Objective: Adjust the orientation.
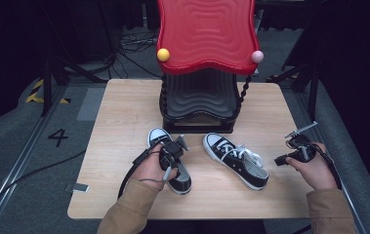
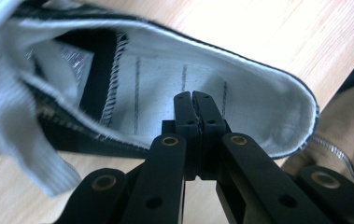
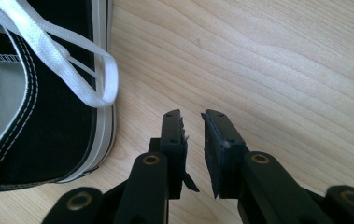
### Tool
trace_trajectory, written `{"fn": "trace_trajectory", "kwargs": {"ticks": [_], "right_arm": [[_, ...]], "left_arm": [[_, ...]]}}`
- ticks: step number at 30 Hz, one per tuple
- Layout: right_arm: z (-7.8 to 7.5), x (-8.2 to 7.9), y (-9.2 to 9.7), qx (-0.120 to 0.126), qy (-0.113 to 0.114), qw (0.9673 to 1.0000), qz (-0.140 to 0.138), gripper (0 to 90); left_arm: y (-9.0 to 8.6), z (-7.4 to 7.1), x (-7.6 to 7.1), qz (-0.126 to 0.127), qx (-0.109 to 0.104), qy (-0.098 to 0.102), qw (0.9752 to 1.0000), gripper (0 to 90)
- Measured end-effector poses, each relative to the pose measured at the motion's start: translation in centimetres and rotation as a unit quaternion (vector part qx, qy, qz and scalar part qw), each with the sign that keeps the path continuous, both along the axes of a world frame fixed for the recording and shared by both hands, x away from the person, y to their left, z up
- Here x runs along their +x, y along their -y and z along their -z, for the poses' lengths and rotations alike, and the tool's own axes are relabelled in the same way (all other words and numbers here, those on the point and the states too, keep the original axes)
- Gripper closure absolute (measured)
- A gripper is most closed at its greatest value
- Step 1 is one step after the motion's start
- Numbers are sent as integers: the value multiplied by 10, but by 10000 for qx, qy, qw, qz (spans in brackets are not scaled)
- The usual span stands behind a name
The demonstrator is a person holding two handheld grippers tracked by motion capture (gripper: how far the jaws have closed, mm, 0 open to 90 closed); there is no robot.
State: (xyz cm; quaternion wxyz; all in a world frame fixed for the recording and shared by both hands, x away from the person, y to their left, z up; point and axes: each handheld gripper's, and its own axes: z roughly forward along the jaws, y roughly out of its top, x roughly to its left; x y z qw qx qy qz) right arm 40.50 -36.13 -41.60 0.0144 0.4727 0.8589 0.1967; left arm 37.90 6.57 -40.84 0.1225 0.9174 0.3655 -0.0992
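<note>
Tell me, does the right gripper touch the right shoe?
Apart. The right gripper view shows the right gripper open over bare table, beside the right shoe.

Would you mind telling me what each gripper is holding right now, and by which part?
The left gripper is shut on the left sneaker, pinching the rim of its collar. The right gripper holds nothing; its jaws stand apart over the table.
</note>
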Motion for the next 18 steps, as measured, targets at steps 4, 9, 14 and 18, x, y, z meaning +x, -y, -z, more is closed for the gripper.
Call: {"fn": "trace_trajectory", "kwargs": {"ticks": [4,9,14,18], "right_arm": [[2,2,-3,-6,-18,10000,-42,773],[2,3,-4,-10,-37,10000,-28,772],[2,4,-4,-11,-25,10000,-38,772],[2,4,-5,-25,-20,10000,-51,773]], "left_arm": [[-5,-1,-2,-99,138,-33,9998,900],[-14,-4,-2,-253,574,1,9980,900],[-28,-4,1,-581,1100,159,9921,900],[-39,-6,3,-671,1026,147,9924,900]]}}
